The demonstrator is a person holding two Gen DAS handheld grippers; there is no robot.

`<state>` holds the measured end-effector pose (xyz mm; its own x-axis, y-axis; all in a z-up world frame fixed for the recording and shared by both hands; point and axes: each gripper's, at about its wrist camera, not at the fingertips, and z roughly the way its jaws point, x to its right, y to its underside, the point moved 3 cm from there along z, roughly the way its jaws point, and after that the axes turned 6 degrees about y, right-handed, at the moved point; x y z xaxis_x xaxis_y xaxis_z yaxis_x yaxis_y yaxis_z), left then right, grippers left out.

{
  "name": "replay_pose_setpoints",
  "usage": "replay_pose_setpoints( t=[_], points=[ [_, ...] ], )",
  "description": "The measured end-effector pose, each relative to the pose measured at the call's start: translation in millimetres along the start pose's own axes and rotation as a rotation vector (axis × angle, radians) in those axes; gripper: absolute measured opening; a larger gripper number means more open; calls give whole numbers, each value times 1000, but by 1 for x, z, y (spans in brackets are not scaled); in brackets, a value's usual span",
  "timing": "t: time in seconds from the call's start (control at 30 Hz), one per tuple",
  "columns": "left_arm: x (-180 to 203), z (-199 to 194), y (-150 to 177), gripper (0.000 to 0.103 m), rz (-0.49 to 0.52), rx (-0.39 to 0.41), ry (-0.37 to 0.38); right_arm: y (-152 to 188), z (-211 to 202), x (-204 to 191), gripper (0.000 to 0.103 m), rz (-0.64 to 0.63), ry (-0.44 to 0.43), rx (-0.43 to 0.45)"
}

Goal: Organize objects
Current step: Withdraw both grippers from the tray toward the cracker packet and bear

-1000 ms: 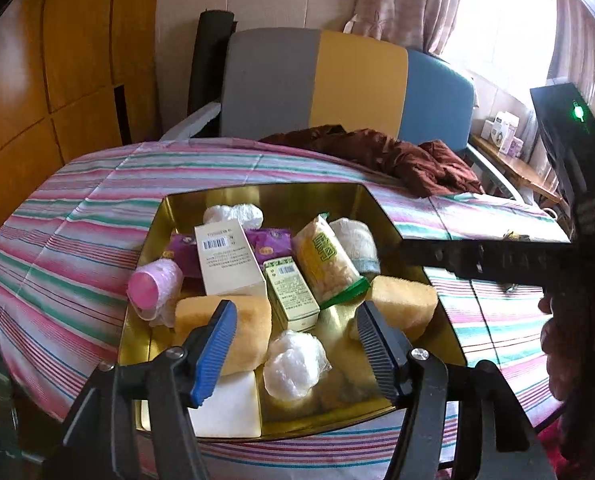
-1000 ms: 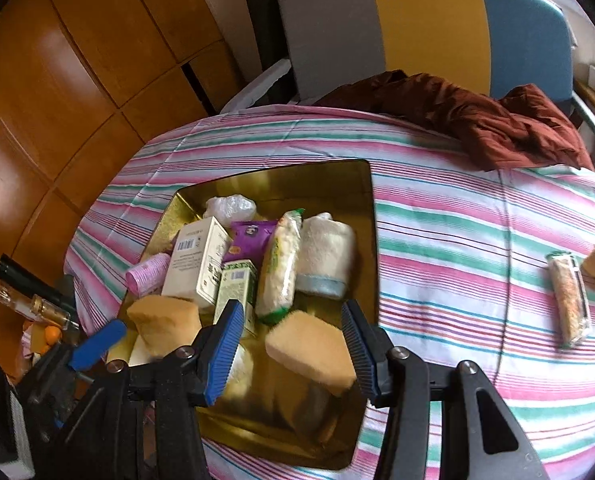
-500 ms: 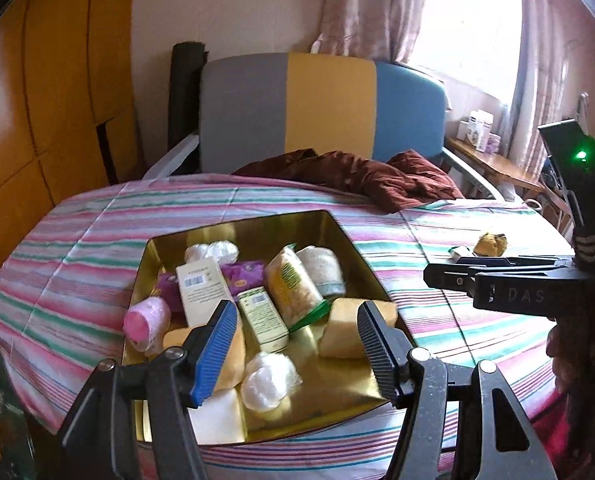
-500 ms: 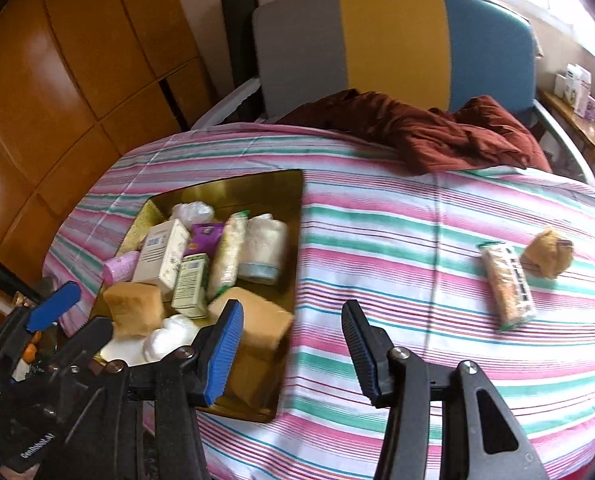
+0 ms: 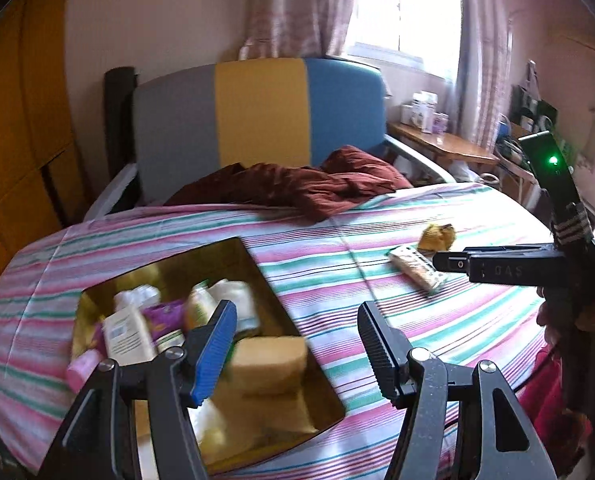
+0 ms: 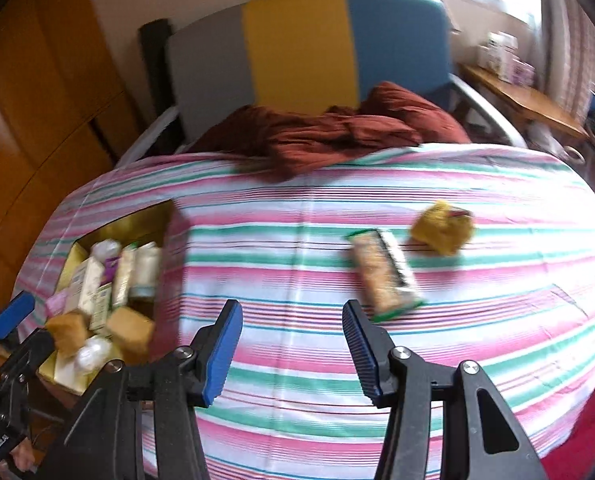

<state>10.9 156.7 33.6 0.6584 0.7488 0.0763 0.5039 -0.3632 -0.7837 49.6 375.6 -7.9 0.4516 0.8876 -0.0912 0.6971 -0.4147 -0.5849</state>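
Observation:
A gold tray [image 5: 257, 268] [image 6: 153, 224] on the striped tablecloth holds several items: yellow sponges [image 5: 269, 356], a white box [image 5: 127, 336], packets and wrapped things. A long snack packet [image 6: 385, 276] [image 5: 415, 268] and a small yellow packet [image 6: 441, 228] [image 5: 437, 236] lie loose on the cloth to the right. My left gripper [image 5: 295, 350] is open and empty above the tray's right edge. My right gripper [image 6: 291, 350] is open and empty above the cloth, near the snack packet; it also shows in the left wrist view [image 5: 457, 264].
A crumpled dark red cloth [image 5: 297, 184] [image 6: 337, 128] lies at the table's far edge, before a grey, yellow and blue chair [image 5: 257, 116]. Wooden panelling [image 6: 37, 100] is at the left. A side table [image 5: 445, 144] with small boxes stands by the window.
Both grippers have pulled back from the tray and swung right, still open and empty. The loose snack packet and yellow packet have come into closer view of the right gripper.

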Motion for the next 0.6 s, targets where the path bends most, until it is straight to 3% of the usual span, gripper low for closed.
replay_pose_setpoints(
  t=[0.23,0.37,0.6],
  points=[
    [40,25,-12,64,72,-29,51,-16,1,64,53,112,58,6],
    [57,41,-15,64,103,-57,74,-26,3,88,63,163,74,19],
    [73,83,-17,64,75,-159,126,-32,18,129,64,263,86,54]
  ],
)
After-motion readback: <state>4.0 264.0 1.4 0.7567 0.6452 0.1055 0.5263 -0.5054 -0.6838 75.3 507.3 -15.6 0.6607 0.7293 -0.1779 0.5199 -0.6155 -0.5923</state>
